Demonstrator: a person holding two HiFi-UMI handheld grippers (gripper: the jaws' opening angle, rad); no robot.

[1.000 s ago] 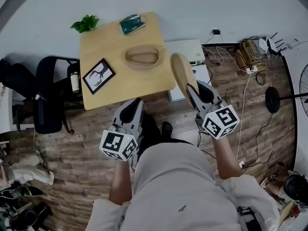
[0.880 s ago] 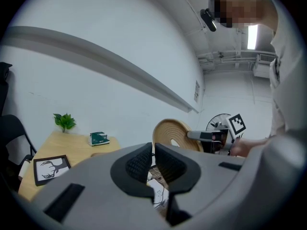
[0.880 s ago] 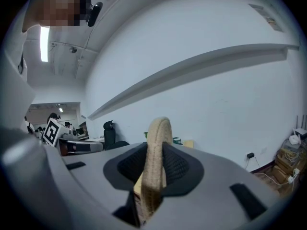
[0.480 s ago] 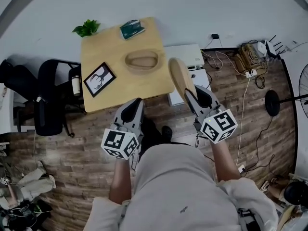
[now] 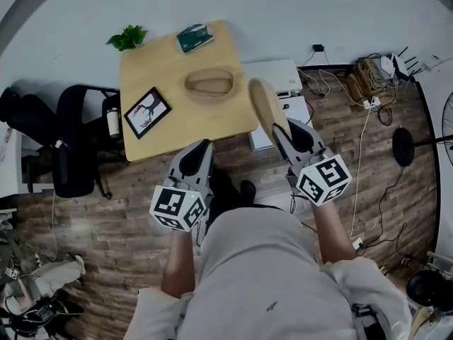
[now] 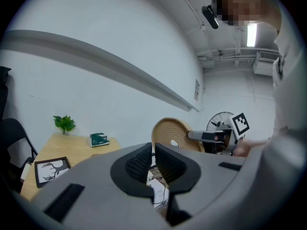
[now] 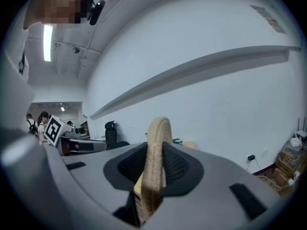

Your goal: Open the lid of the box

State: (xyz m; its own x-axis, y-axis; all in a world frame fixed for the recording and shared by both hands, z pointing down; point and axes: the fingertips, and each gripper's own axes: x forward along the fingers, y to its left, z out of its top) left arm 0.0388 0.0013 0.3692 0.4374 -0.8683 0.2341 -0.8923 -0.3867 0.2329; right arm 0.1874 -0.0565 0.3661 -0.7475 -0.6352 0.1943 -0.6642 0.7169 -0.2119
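Since the lid (image 5: 267,110) is already off the box (image 5: 209,83), head view: lid hangs centre-right of frame, off the table (image 5: 161,62) edge, gripped by the right gripper (image 5: 281,132); its long axis runs up-left toward the open box, upper centre.
Left gripper view: left gripper (image 6: 153,150) jaws nearly together, nothing between; lid's face at centre-right.
Right gripper view: jaws clamped on the lid's rim, edge-on, mid-frame.
Nearer hand: right.

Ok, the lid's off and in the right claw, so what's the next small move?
Probably carry the lid left and lay it on the table beside the box. The right claw is clamped on its rim, holding it on edge in the air past the table's right side, and the box sits open.
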